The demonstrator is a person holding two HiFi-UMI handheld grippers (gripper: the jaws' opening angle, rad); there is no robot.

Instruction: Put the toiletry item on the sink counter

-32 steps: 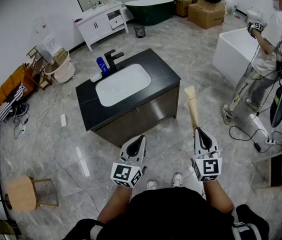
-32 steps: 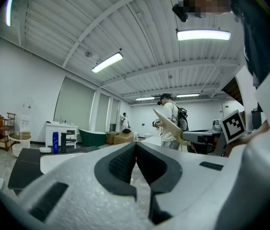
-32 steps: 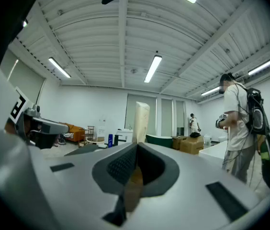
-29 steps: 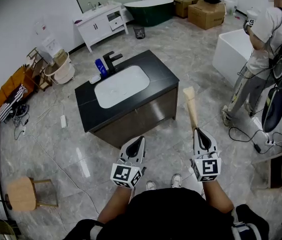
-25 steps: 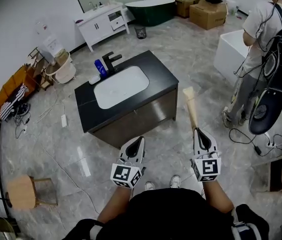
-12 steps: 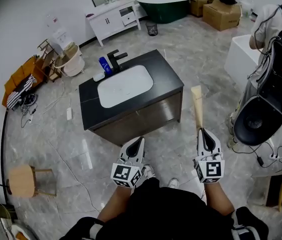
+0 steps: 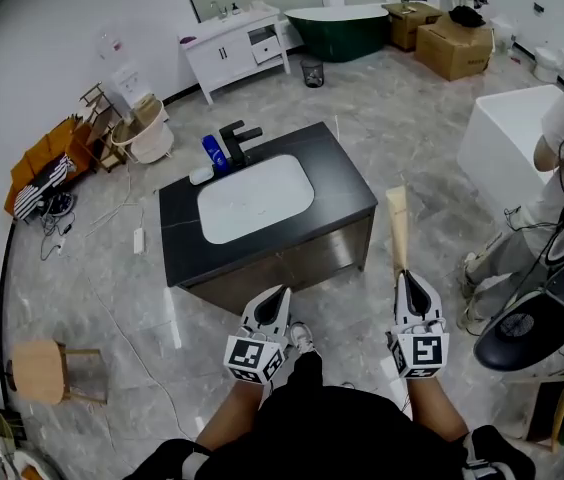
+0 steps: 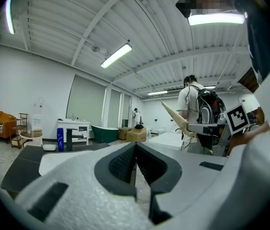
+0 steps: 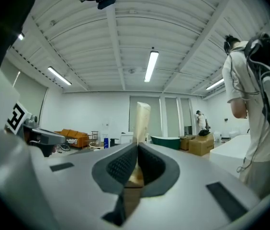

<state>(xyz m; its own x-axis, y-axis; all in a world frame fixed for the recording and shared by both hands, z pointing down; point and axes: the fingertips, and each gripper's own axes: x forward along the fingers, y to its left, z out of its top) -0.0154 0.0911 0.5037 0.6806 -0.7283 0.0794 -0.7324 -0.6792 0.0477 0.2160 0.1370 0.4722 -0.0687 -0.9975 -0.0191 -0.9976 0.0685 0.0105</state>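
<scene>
The person is standing short of the black-topped sink tabletop (image 7: 350,182), with floor lying between them. The right gripper (image 7: 406,277) is clamping the narrow lower end of a pale cream, flat, tapering toiletry tube (image 7: 396,224), whose squared wide end is pointing up and forward, well clear of the tabletop. Gripping it low probably keeps it steady for carrying. The left gripper (image 7: 279,291) is riding alongside with its jaws together on nothing, seemingly just idling.
</scene>
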